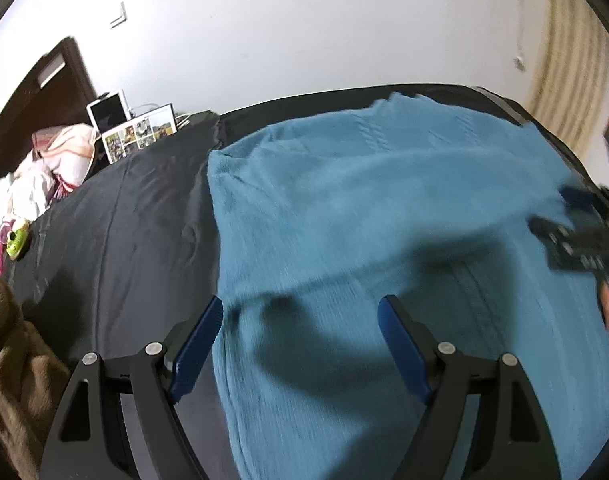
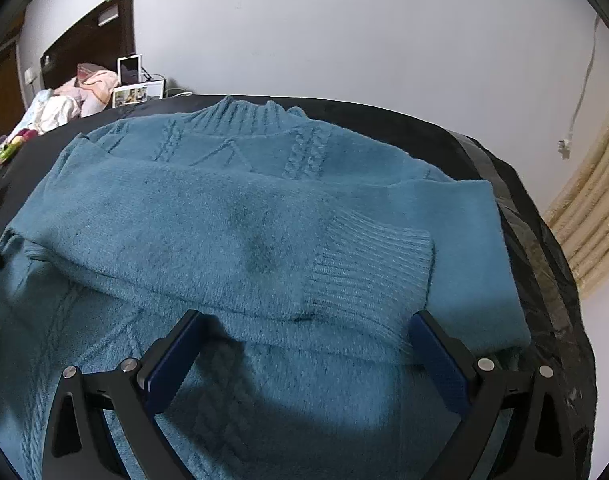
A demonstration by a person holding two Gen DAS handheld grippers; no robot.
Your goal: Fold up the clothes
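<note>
Teal cable-knit sweater (image 2: 232,216): flat on black worktop (image 1: 116,220), one sleeve (image 2: 368,268) folded across chest. My left gripper (image 1: 300,344), right gripper (image 2: 304,356): jaws spread, holding nothing, above knit. Risk: fuzzy knit slips, sleeve drags loose when hem lifts.
</note>
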